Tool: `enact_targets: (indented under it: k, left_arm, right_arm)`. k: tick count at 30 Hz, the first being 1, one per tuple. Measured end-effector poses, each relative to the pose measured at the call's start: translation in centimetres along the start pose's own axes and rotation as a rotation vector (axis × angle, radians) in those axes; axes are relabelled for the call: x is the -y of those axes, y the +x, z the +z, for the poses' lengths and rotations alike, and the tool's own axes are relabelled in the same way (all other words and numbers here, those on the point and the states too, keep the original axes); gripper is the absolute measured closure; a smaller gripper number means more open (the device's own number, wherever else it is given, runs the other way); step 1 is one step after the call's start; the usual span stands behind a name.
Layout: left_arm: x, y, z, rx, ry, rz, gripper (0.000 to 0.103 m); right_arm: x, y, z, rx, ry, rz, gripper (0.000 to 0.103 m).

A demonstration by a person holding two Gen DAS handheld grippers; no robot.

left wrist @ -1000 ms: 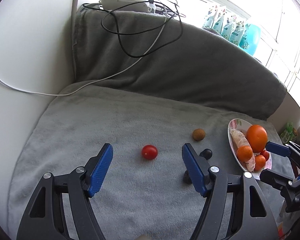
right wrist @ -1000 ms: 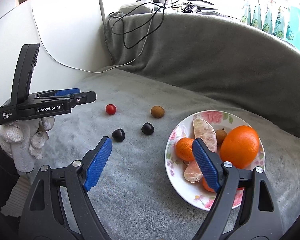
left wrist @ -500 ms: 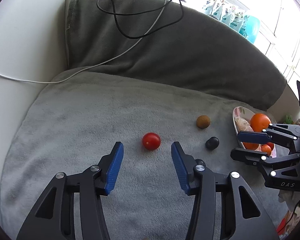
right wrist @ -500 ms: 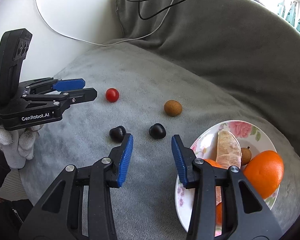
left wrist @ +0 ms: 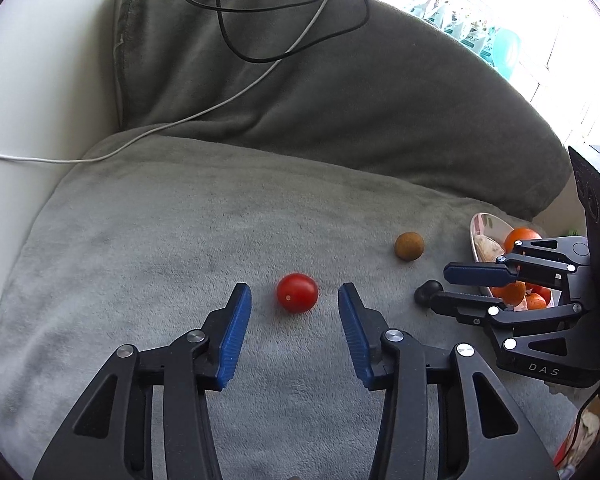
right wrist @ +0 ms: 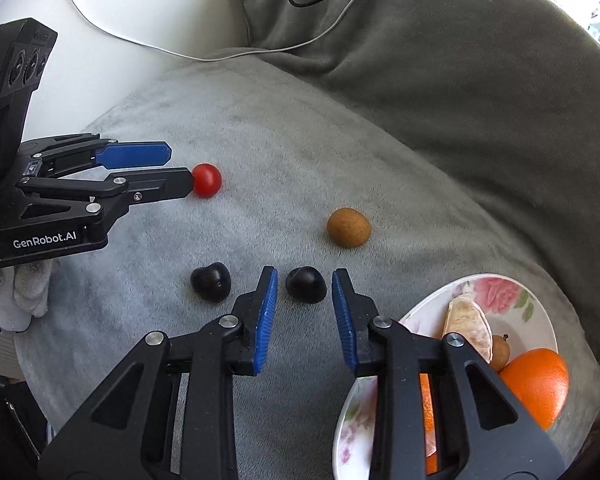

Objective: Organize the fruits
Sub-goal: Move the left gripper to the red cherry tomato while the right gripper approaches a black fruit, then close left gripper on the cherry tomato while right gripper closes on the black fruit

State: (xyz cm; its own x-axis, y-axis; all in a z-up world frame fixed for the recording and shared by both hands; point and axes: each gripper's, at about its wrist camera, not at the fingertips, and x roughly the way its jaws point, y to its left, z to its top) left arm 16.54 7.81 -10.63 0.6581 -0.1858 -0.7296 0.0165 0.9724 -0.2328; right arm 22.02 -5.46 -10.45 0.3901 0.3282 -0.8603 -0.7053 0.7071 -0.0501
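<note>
Tomato (left wrist: 297,292) between closing left tongs (left wrist: 294,303)

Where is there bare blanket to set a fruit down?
Free: the wide grey blanket between the red tomato and the back cushion, and left of the tomato. Crowded: the strip from the dark cherries and brown fruit to the plate, where both grippers work.
</note>
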Motion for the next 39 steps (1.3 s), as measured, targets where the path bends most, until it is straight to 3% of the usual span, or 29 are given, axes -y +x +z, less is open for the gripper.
enact_targets:
  k: [20, 23, 29, 39]
  left_arm:
    - [-0.2, 2.2, 0.3, -0.047, -0.002, -0.003, 0.065]
    - [-0.2, 2.3, 0.2, -0.049, -0.004, -0.002, 0.068]
    - [-0.1, 2.3, 0.0, -0.041, 0.001, 0.014, 0.078]
    - [-0.2, 1.8, 0.1, -0.024, -0.002, 0.016, 0.079]
  right_arm:
    - [-0.6, 2.2, 0.6, -0.043, -0.043, -0.031, 0.074]
    - [-0.7, 2.5, 0.7, -0.048, -0.046, -0.034, 0.078]
    - [-0.9, 2.2, 0.3, -0.041, -0.04, -0.041, 0.079]
    - [-0.4, 0.8, 0.0, 0.001, 0.018, -0.013, 0.08]
